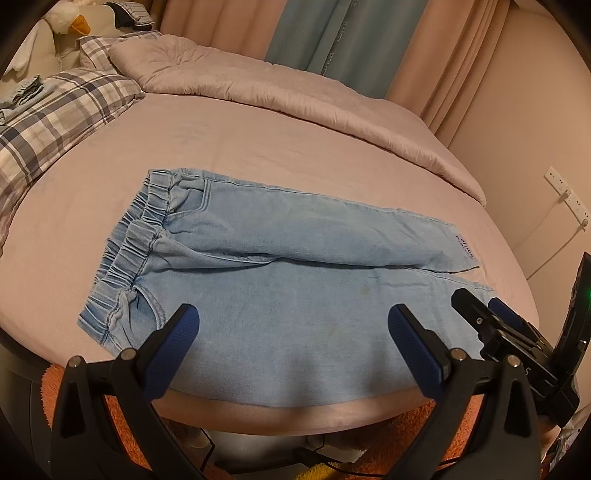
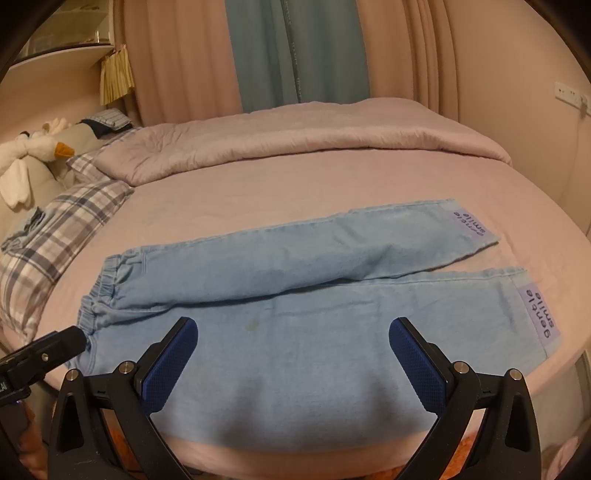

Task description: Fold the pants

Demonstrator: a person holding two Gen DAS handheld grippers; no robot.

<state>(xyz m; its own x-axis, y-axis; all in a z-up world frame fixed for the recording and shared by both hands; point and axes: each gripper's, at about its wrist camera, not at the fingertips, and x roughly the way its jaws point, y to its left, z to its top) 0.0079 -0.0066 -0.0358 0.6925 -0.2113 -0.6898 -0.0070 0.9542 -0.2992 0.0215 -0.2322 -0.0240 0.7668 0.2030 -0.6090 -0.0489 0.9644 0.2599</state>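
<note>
Light blue denim pants lie flat on the pink bed, elastic waistband to the left, both legs stretched right, side by side. In the right wrist view the pants show purple "gentle smile" labels at the leg cuffs. My left gripper is open and empty, held above the near leg by the bed's front edge. My right gripper is open and empty above the same leg, further right. The right gripper also shows in the left wrist view, and the left gripper's tip shows in the right wrist view.
The bed sheet is pink, with a rolled quilt along the far side. Plaid pillows and a plush duck lie at the left. Curtains hang behind. An orange rug lies below the bed's front edge.
</note>
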